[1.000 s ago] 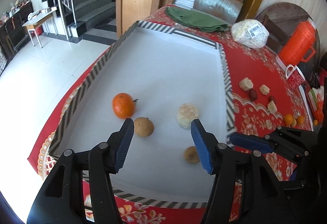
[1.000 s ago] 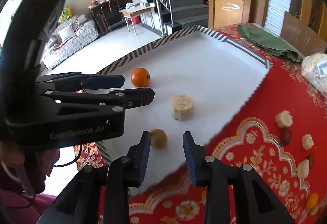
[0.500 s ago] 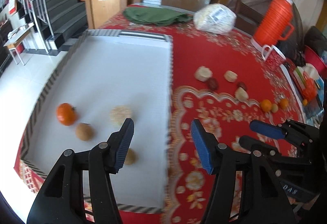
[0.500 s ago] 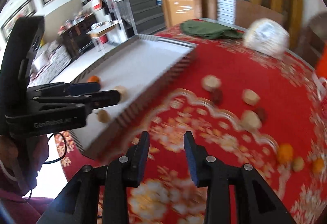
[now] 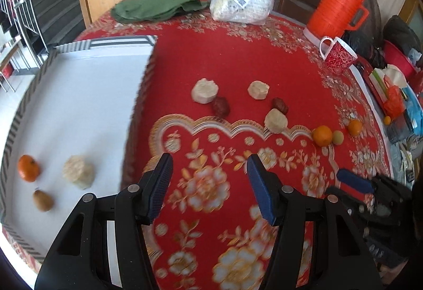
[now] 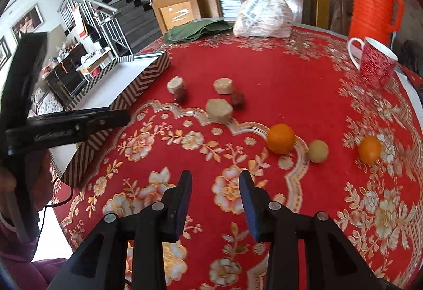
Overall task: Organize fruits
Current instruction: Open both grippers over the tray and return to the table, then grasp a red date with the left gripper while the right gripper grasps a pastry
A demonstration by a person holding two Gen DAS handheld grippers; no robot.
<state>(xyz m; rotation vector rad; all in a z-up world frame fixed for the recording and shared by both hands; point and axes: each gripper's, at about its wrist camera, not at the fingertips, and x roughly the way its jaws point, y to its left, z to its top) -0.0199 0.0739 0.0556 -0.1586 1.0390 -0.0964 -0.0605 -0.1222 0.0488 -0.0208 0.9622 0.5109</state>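
Note:
A white tray (image 5: 79, 94) with striped walls lies at the left and holds an orange (image 5: 28, 167), a brown fruit (image 5: 42, 200) and a pale cake-like piece (image 5: 78, 175). On the red cloth lie three pale pieces (image 5: 205, 90), two dark red fruits (image 5: 220, 106), two oranges (image 6: 280, 138) and a yellow-green fruit (image 6: 318, 151). My left gripper (image 5: 208, 179) is open and empty above the cloth, right of the tray. My right gripper (image 6: 215, 194) is open and empty, short of the nearest orange.
An orange thermos (image 5: 338, 3), a red mug (image 5: 339, 56), a white plastic bag (image 5: 242, 5) and a folded green cloth (image 5: 156, 8) stand at the back. Clutter lies at the table's right edge (image 5: 394, 97). The tray wall (image 6: 127, 102) shows in the right view.
Both grippers have swung right, away from the tray and over the red cloth toward the loose fruit. Both stay open and empty.

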